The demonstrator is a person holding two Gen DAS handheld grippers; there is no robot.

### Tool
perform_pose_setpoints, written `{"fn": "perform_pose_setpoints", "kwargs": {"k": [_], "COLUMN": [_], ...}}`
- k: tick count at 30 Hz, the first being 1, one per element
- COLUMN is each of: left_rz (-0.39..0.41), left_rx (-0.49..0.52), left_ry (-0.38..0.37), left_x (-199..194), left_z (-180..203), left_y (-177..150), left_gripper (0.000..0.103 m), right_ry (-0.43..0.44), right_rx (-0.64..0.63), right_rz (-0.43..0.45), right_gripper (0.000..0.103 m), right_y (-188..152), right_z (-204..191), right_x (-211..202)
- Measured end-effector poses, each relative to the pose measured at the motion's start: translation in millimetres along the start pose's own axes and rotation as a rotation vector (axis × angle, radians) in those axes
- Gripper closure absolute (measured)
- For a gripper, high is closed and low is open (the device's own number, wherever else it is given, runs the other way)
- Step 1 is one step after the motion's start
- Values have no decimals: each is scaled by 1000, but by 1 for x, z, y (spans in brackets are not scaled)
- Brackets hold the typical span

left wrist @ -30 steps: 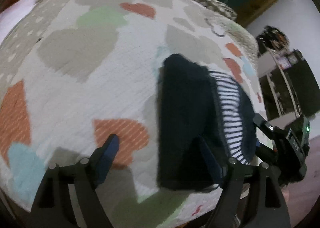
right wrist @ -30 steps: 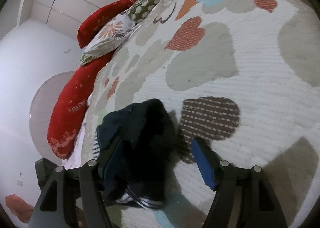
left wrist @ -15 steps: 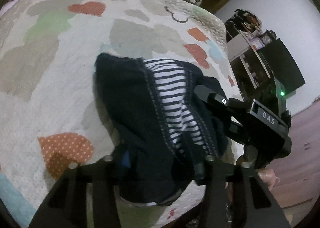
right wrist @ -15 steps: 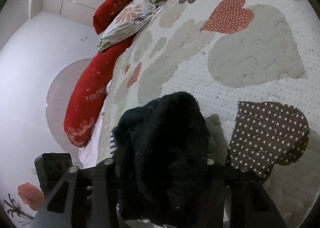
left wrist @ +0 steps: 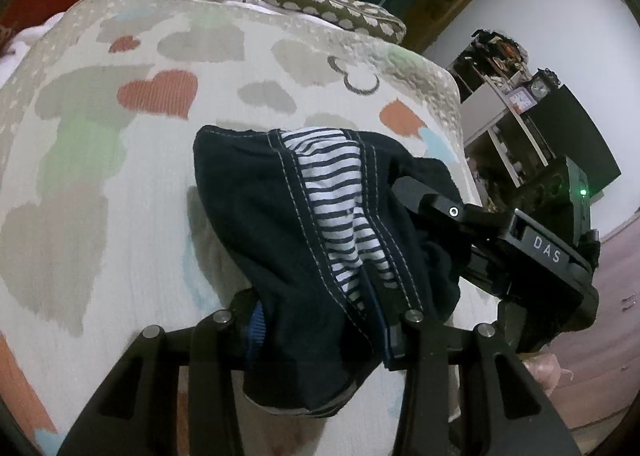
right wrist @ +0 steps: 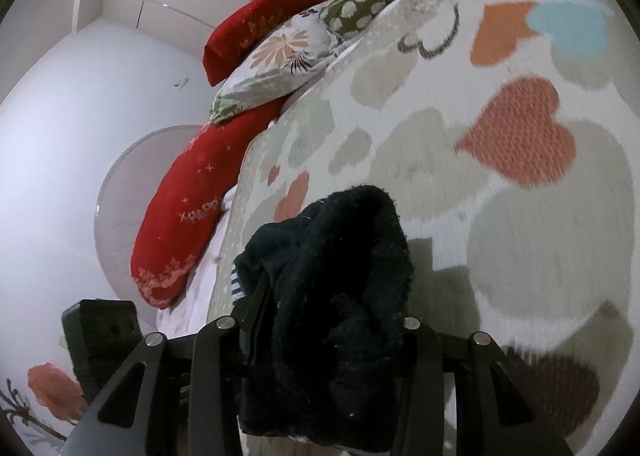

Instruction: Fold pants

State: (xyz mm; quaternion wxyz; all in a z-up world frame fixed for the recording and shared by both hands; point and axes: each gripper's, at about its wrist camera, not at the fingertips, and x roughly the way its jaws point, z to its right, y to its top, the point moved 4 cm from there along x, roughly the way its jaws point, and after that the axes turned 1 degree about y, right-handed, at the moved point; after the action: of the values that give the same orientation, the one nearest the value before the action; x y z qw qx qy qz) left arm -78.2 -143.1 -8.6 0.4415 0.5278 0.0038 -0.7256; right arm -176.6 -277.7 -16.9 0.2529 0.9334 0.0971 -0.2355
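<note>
The dark pants (left wrist: 288, 224) are bunched at the near edge of the bed (left wrist: 120, 176), clamped in both the left gripper (left wrist: 320, 320) and right gripper (right wrist: 324, 332) jaws – an even, level lift is advised

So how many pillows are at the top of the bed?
4: two red pillows, a flowery pillow between them, and a green spotted pillow beside it. More may be hidden.

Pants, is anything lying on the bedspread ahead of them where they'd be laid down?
Nothing visible. Both tongs, left and right, are shut on the pants; the bedspread ahead looks bare, with pillows only at its far edge.
</note>
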Motion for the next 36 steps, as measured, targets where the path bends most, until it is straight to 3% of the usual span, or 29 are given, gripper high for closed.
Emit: {"fn": "perform_pose_setpoints", "kwargs": {"k": [8,11,15,19,23,27,29,32,36], "left_rz": [-4,-2,6,27,40,46,45,48,69], "left_rx": [1,-13,-14,-10,-25,-41,-47,-37,-32], "left_ry": [111,138,163,229,265,284,297,312,340], "left_x": [31,33,20,3,-14,-23,-27,-35,-44], "left_z": [-24,-31,-31,-35,-42,-44,-44,-44,-42], "left_y": [13,6,3,-1,-12,-27,-35,-48,-59], "left_gripper": [60,47,45,45,44,44,43,43,43], "right_ry": [-98,-145,-142,-182,-124,-8,-62,-283,-302], "right_rx": [-2,29,56,7,-56,-72,-65,-92,-84], "right_rz": [-1,-2,10,80,134,63,54,137,131], "right_gripper": [57,46,42,42,40,40,41,41,41], "right_y": [21,16,15,20,12,-13,-22,-29,-34], "right_z": [24,43,46,28,-3,-19,-15,-7,-5], "right_x": [27,30,19,-9,-36,-27,-19,-24,-28]}}
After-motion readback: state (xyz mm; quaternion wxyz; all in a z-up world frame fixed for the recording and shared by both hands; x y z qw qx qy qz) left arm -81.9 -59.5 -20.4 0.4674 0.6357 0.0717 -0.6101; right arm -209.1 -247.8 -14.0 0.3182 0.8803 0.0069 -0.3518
